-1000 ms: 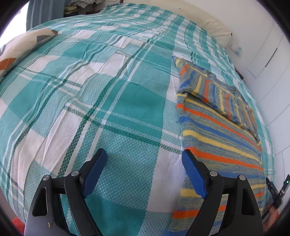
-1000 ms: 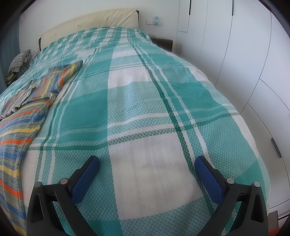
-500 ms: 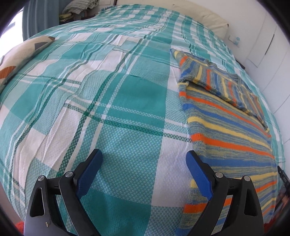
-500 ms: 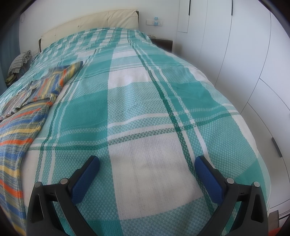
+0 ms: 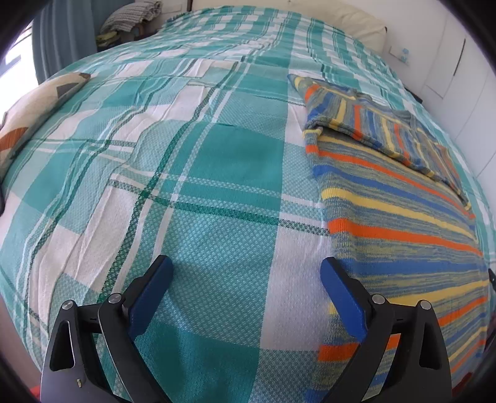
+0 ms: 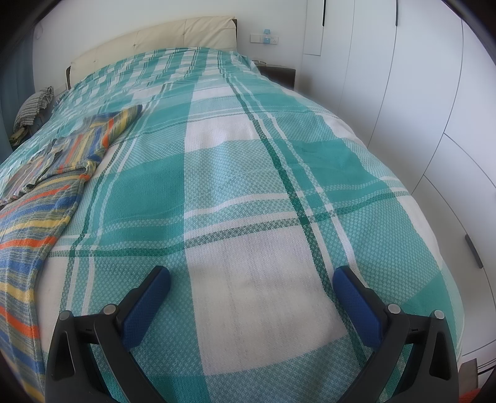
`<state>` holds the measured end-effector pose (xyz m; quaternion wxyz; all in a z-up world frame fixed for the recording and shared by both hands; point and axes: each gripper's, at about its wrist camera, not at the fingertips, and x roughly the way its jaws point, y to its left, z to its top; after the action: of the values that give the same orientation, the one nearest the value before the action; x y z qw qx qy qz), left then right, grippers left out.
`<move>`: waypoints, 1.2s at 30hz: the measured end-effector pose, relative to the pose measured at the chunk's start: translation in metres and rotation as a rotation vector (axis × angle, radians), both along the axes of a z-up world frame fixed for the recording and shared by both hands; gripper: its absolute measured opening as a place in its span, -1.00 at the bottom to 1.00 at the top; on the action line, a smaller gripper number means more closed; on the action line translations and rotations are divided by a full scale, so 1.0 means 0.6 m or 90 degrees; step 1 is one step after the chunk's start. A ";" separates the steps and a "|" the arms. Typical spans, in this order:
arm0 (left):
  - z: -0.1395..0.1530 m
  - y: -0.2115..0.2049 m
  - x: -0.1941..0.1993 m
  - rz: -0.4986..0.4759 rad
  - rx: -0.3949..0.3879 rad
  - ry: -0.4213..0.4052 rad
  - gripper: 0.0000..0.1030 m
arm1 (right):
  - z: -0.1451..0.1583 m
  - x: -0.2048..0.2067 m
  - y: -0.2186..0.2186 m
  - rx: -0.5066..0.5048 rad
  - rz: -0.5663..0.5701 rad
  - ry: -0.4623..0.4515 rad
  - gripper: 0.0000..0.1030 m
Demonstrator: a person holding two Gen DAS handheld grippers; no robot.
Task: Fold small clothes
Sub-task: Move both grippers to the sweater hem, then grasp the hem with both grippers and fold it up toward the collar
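The left gripper [image 5: 246, 272] hangs over the near end of the bed, jaws spread wide and empty, only the teal-and-white plaid bedspread [image 5: 217, 161] showing between the blue pads. Its right-hand pad stands just at the near left edge of the striped sweater [image 5: 403, 229], apart from the knit as far as the view tells. The right gripper [image 6: 251, 280] hovers over bare bedspread [image 6: 248, 173] too, jaws equally wide with nothing between them, the sweater [image 6: 34, 217] well off to its left.

Now to the sweater itself: it lies flat on the bedspread between the two grippers, orange, blue and yellow stripes running across the body. Farther up, a sleeve [image 5: 381, 127] is folded across the chest, its stripes turned crosswise to the body's.

Beyond the sweater, plaid stretches to the cream headboard [image 6: 161, 40]. Left of the sweater, at the bed's edge, sits a patterned pillow [image 5: 34, 114]; past that, near the head of the bed, a heap of grey checked cloth [image 5: 133, 15]. To the sweater's right, beyond the bed, stand white wardrobe doors [image 6: 403, 93] and a wall socket [image 6: 265, 38] beside the headboard.
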<state>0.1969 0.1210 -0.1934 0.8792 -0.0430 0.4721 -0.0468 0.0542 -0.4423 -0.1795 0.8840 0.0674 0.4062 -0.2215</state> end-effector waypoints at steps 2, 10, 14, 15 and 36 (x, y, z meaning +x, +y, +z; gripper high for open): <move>0.000 0.000 0.000 -0.001 0.001 0.000 0.88 | 0.000 0.000 0.000 0.000 0.000 0.000 1.00; 0.003 0.001 -0.006 0.002 0.005 0.014 0.89 | 0.000 -0.001 0.002 0.000 0.000 0.001 1.00; 0.022 0.012 -0.050 0.004 -0.059 0.070 0.89 | 0.022 0.006 -0.005 0.033 0.027 0.047 0.99; 0.024 0.013 -0.067 -0.009 -0.085 0.086 0.89 | 0.034 0.002 -0.005 0.060 0.043 0.059 0.99; 0.040 -0.057 -0.184 -0.162 -0.115 0.232 -0.89 | 0.041 -0.082 0.197 0.476 0.325 0.252 -0.87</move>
<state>0.0866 0.0870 -0.1693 0.7593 -0.0689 0.6183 -0.1909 0.0052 -0.3243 -0.1549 0.7311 0.2347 0.6219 0.1540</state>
